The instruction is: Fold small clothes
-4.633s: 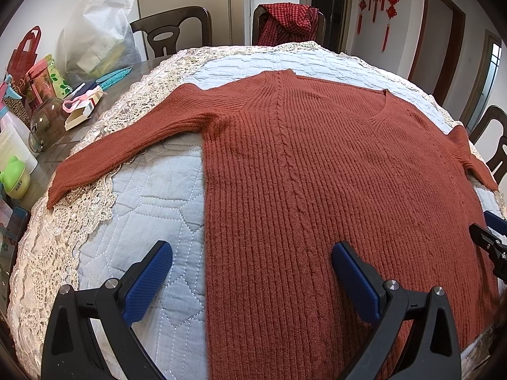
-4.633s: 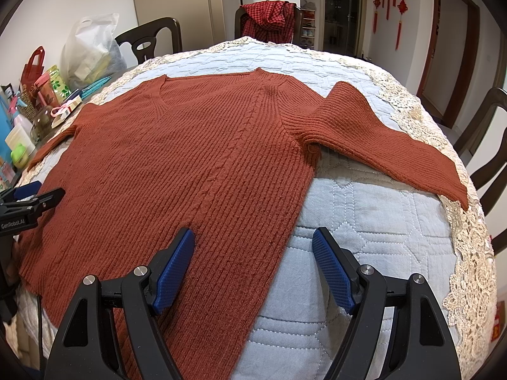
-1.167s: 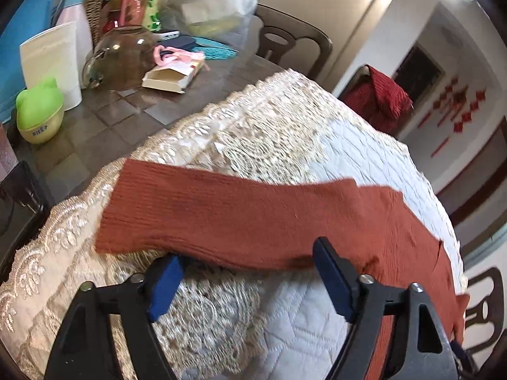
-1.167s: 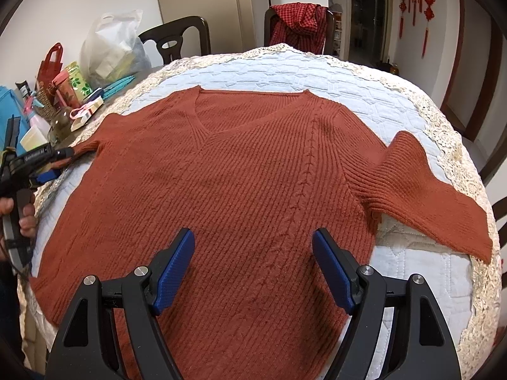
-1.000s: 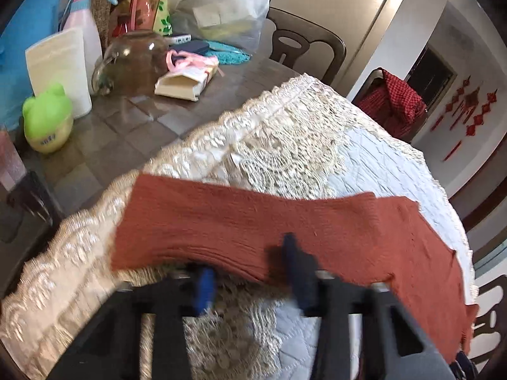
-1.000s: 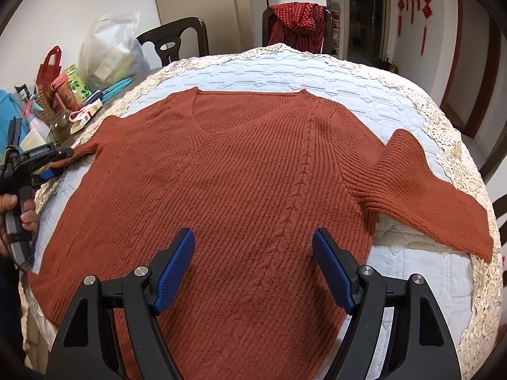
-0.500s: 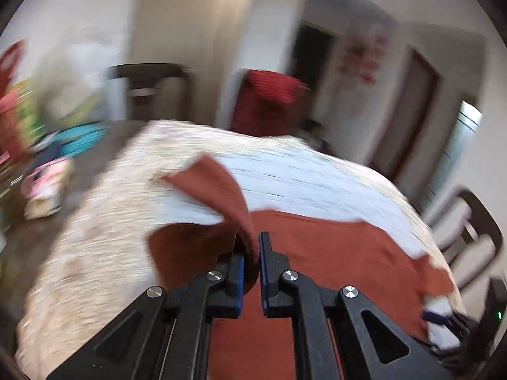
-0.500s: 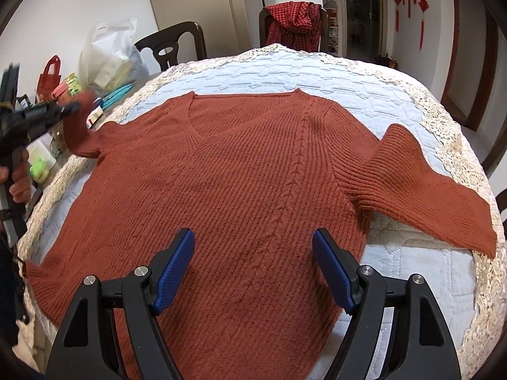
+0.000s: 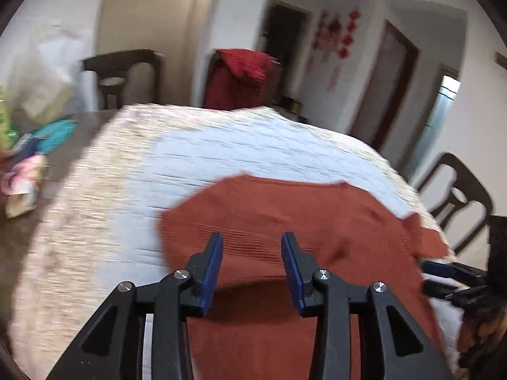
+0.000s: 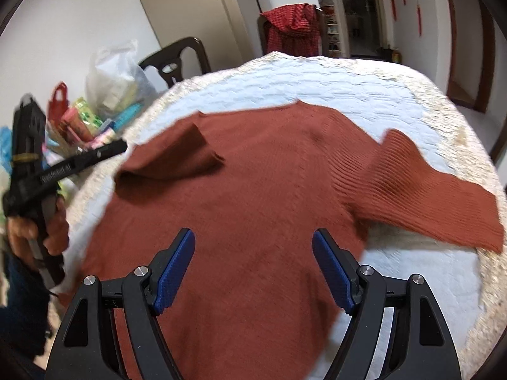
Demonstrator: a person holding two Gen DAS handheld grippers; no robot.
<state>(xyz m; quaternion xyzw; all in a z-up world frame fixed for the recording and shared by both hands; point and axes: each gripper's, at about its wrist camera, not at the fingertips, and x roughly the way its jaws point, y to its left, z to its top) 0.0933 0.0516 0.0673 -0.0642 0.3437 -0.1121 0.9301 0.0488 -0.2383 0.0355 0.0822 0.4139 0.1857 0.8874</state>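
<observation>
Released sleeve (image 10: 177, 158) lies folded beyond parted fingers (image 9: 212, 262).

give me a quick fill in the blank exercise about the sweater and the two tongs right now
1. The left sleeve lies folded over the sweater; the right sleeve still lies ____ on the quilt.
2. The left tongs are open and hold ____.
3. The right tongs hover over the sweater with jaws ____.
4. A ____ garment hangs on the far chair.

Missing words: spread out; nothing; open; red
</observation>
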